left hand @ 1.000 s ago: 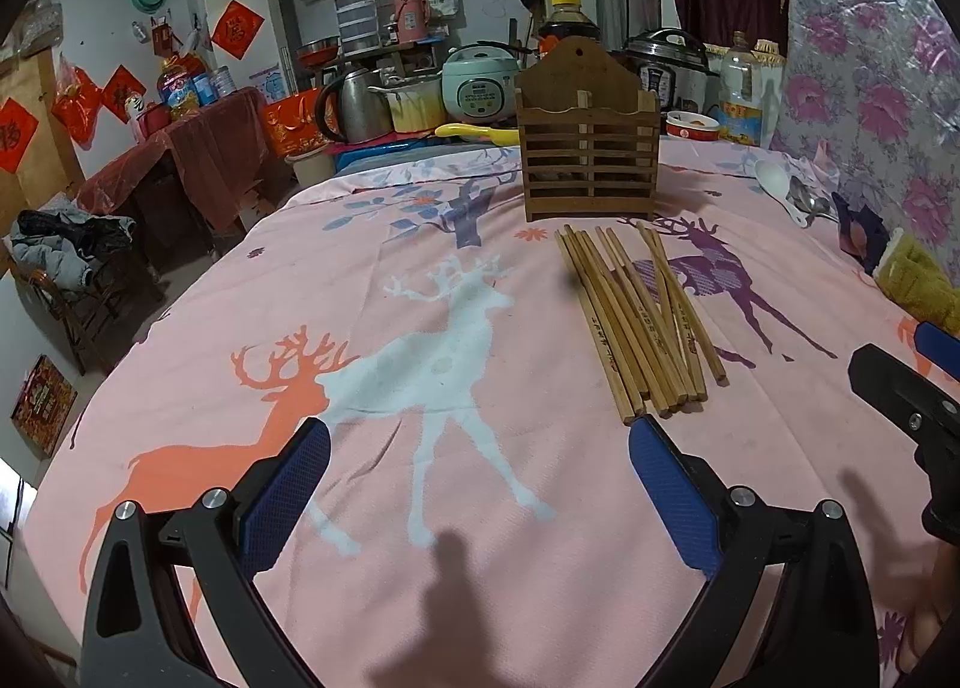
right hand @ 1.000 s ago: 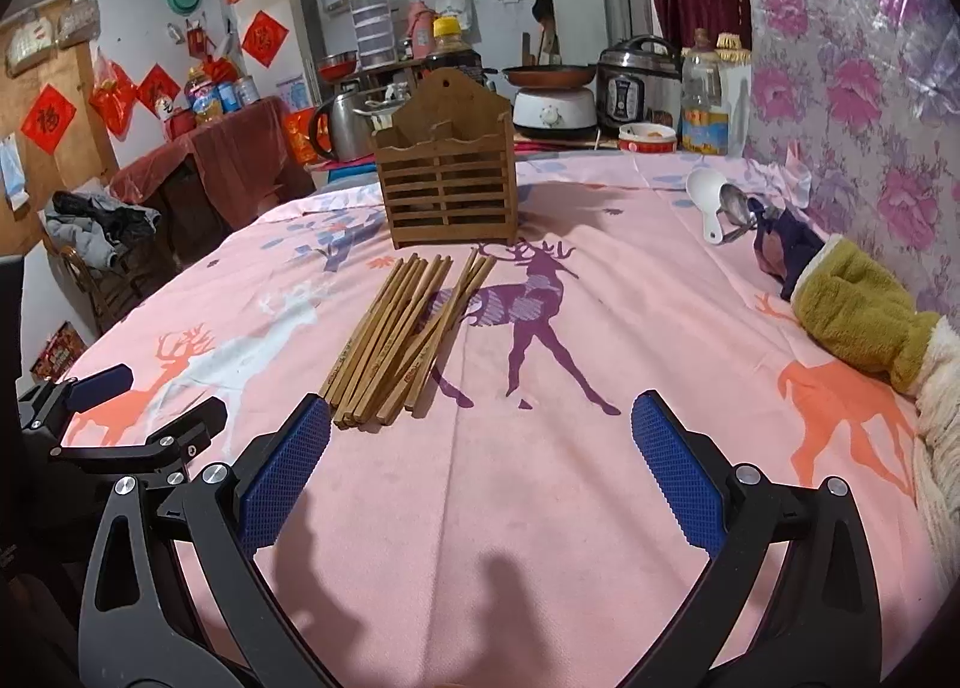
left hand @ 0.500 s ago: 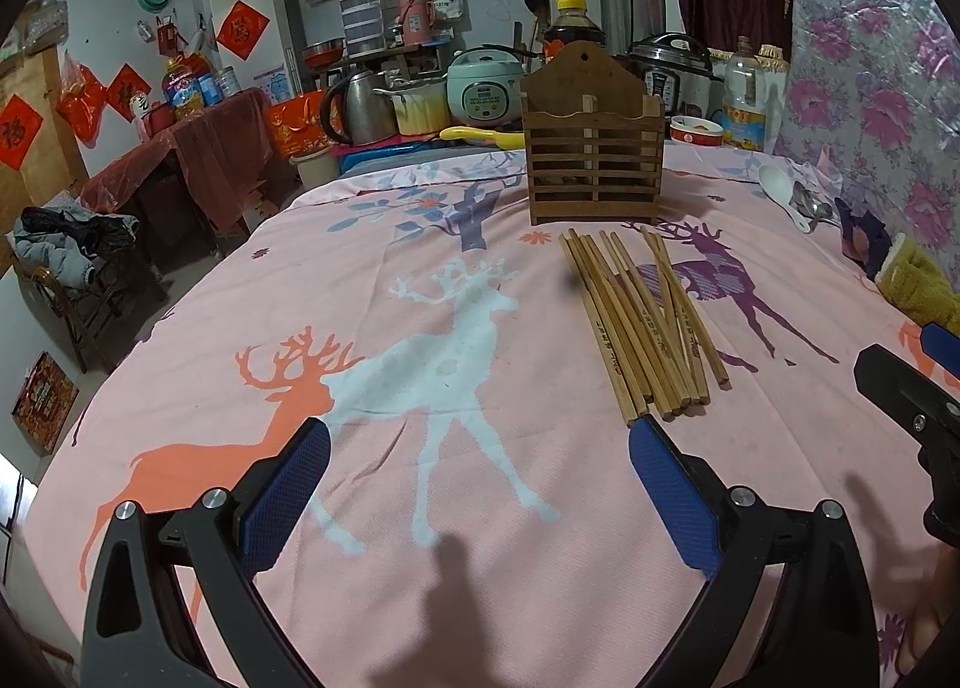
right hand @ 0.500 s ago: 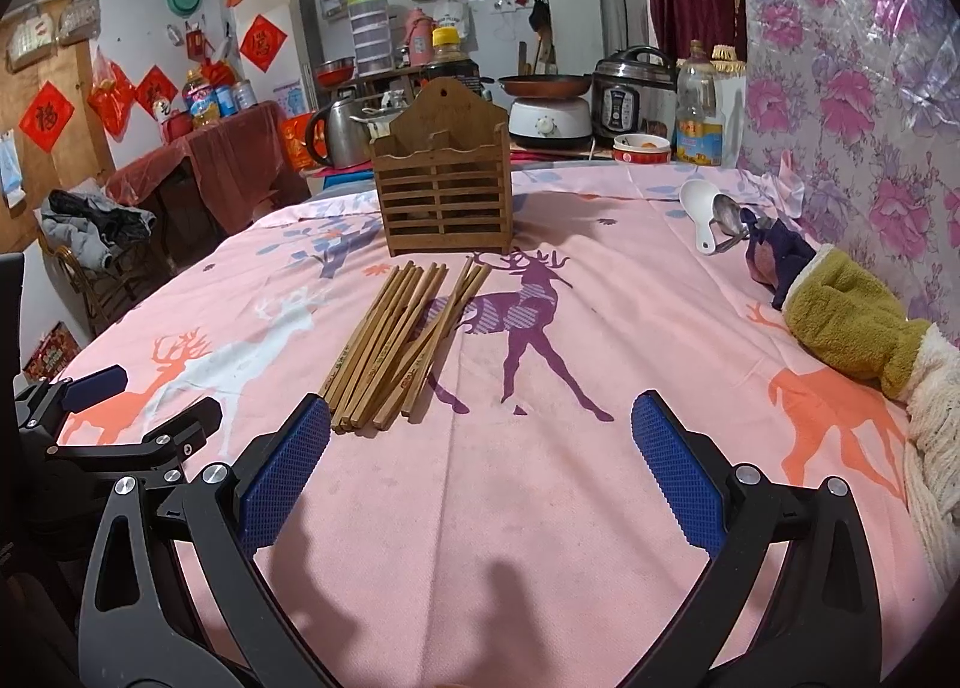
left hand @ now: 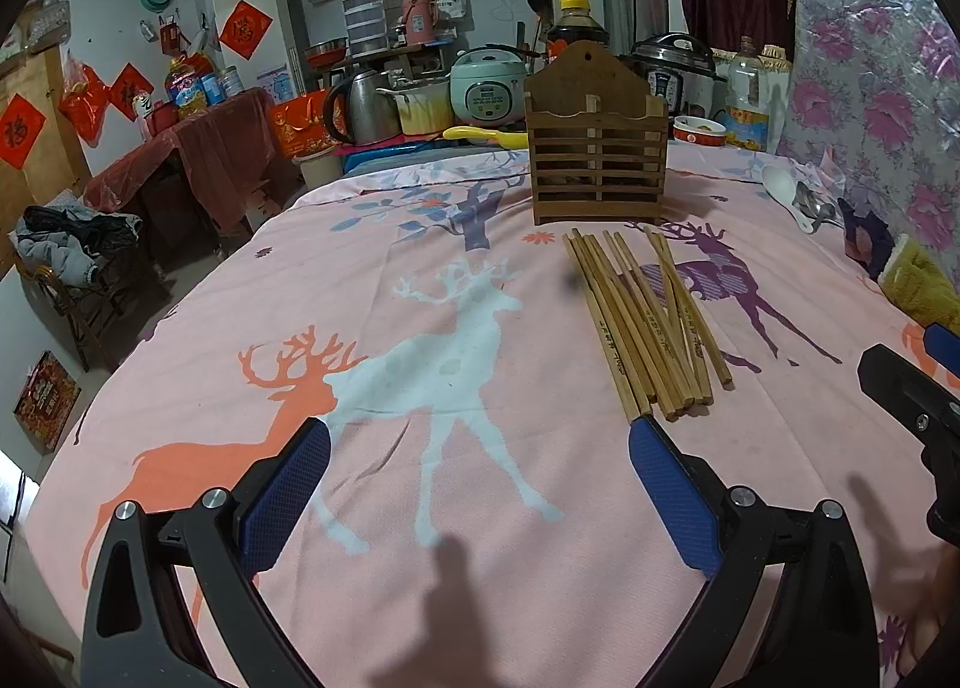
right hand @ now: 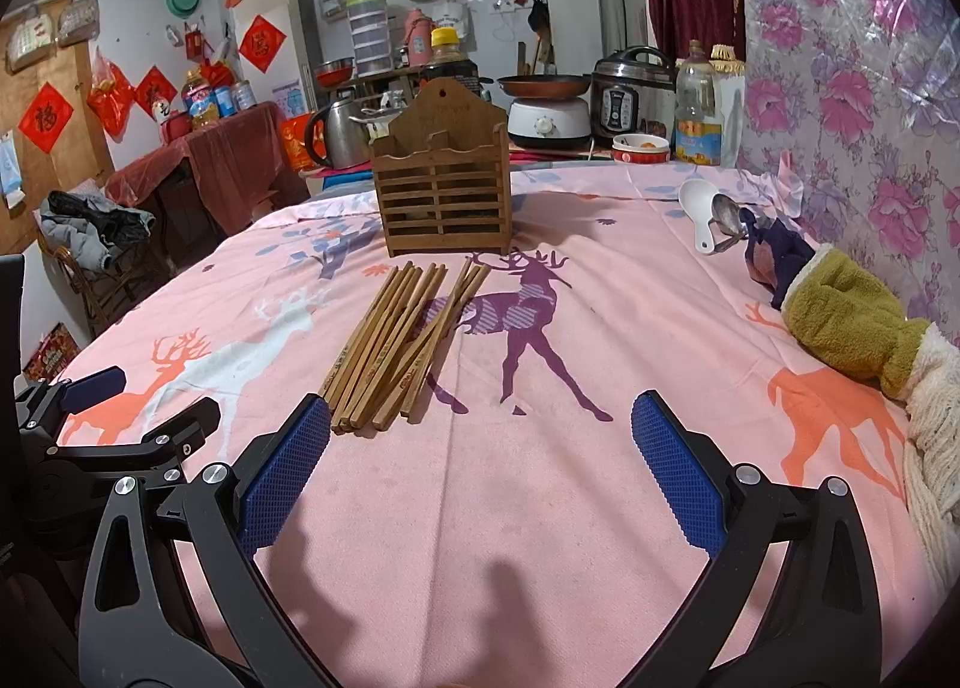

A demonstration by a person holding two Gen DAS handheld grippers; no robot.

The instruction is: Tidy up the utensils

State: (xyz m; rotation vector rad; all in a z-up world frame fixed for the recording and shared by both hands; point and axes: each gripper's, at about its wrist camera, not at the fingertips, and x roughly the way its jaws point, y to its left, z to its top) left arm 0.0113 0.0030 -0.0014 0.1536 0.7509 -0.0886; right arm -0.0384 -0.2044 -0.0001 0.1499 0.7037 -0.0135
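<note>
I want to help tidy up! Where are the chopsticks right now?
The chopsticks lie in a loose bundle on the pink deer tablecloth, just in front of the wooden holder, left of centre in the right wrist view.

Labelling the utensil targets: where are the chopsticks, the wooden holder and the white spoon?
chopsticks [right hand: 393,349], right wrist view, middle of the bundle.
wooden holder [right hand: 444,205], right wrist view, slatted front.
white spoon [right hand: 696,202], right wrist view, bowl.

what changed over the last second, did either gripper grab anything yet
Nothing was grabbed. Both views crept slightly toward the chopsticks: their near ends now sit right by the left gripper's right pad and by the right gripper's left pad. Both grippers stay open and empty. The chopsticks lie in the same loose bundle before the wooden holder; the spoons are unmoved.
</note>
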